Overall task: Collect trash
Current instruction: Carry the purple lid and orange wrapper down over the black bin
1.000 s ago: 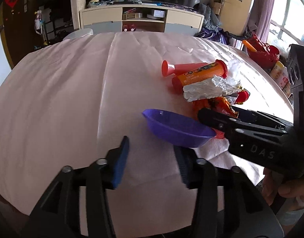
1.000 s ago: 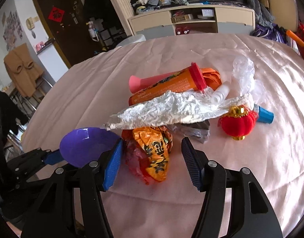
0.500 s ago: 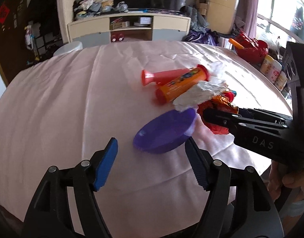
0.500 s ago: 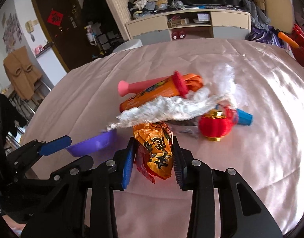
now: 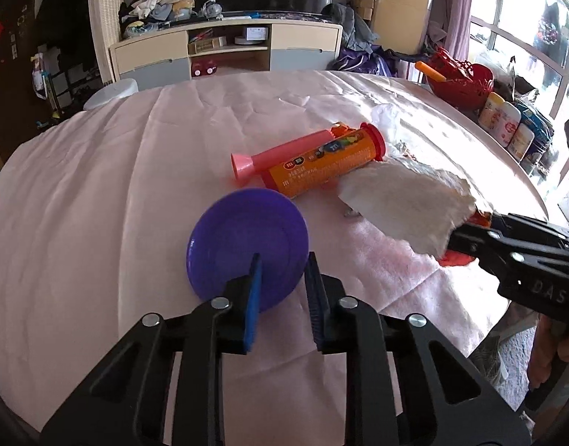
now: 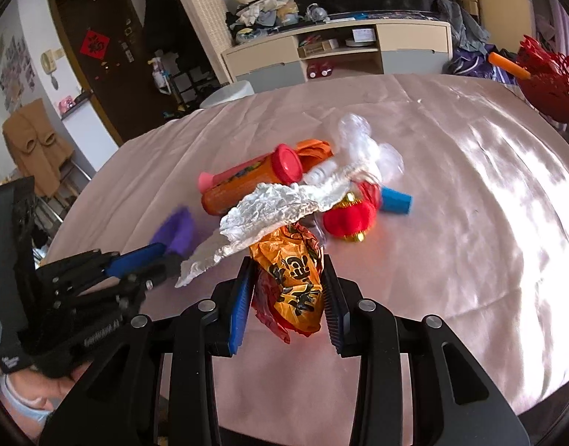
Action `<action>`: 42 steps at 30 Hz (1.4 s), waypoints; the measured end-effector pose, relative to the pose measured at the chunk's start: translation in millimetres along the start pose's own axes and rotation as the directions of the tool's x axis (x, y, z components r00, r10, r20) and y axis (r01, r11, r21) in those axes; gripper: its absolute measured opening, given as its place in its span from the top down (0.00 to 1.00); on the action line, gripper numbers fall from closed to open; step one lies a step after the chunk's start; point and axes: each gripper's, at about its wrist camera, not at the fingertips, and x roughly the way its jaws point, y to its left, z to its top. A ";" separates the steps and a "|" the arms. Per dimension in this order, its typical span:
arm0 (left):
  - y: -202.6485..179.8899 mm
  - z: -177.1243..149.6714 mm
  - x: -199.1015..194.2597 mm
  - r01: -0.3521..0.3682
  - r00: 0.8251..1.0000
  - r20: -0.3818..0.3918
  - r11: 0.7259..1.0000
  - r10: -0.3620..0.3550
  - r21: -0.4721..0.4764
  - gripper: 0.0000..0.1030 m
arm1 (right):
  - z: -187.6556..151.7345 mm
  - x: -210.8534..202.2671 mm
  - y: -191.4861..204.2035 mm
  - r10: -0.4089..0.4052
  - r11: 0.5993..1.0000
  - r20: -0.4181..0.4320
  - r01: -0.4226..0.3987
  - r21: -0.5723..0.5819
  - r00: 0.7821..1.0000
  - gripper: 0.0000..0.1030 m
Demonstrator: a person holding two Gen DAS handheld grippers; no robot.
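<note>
A purple bowl (image 5: 247, 230) stands tipped on edge, and its near rim sits between the pads of my left gripper (image 5: 283, 260), whose jaws are closing on it. My right gripper (image 6: 287, 265) is shut on a crumpled orange snack wrapper (image 6: 292, 278), held slightly above the cloth. A sheet of foil (image 6: 277, 212) drapes over the wrapper and rises with it. In the left wrist view the right gripper (image 5: 470, 236) comes in from the right under the foil (image 5: 407, 204). Behind lie an orange tube with a red cap (image 5: 321, 163), a pink horn (image 5: 277, 154), a red lantern (image 6: 349, 215) and clear plastic (image 6: 362, 145).
A pink cloth (image 5: 80, 186) covers the round table. A blue cap (image 6: 396, 200) lies by the lantern. A red basket (image 5: 459, 81) and several bottles (image 5: 507, 126) stand beyond the table's right edge. A cabinet (image 5: 225, 52) lines the far wall.
My left gripper widened, moved around the bowl's rim and narrowed on it; the bowl tipped up on edge. My right gripper shut on the orange wrapper and lifted it with the foil.
</note>
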 end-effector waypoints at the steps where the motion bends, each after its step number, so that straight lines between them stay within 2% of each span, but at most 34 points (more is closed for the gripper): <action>1: -0.3 -0.1 -1.9 -0.003 1.000 0.004 1.000 0.003 0.003 0.87 | -0.9 -1.3 -1.4 0.000 1.000 -0.001 0.000 0.001 1.000 0.65; 8: -9.4 -1.2 -22.8 -0.011 0.999 0.032 1.000 0.010 0.026 0.99 | -9.9 -14.1 0.3 0.012 1.000 0.008 -0.012 0.003 1.000 0.65; 19: -24.8 -17.4 -83.3 0.034 0.997 0.066 0.999 -0.034 0.005 0.99 | -22.2 -68.1 13.0 0.031 0.999 0.093 -0.029 -0.018 0.995 0.65; 30: -68.4 -52.2 -148.5 0.111 0.985 0.130 0.994 -0.110 -0.001 0.99 | -47.2 -133.3 18.5 0.046 0.998 0.171 -0.037 -0.052 0.984 0.65; 37: -84.0 -77.9 -160.5 0.153 0.982 0.118 0.988 -0.151 -0.014 0.99 | -77.0 -149.3 13.1 0.049 0.998 0.152 -0.043 -0.046 0.987 0.65; 42: -89.6 -104.5 -146.3 0.191 0.981 0.055 0.980 -0.188 -0.057 0.99 | -103.3 -137.6 3.6 0.044 0.999 0.087 -0.042 -0.019 0.995 0.65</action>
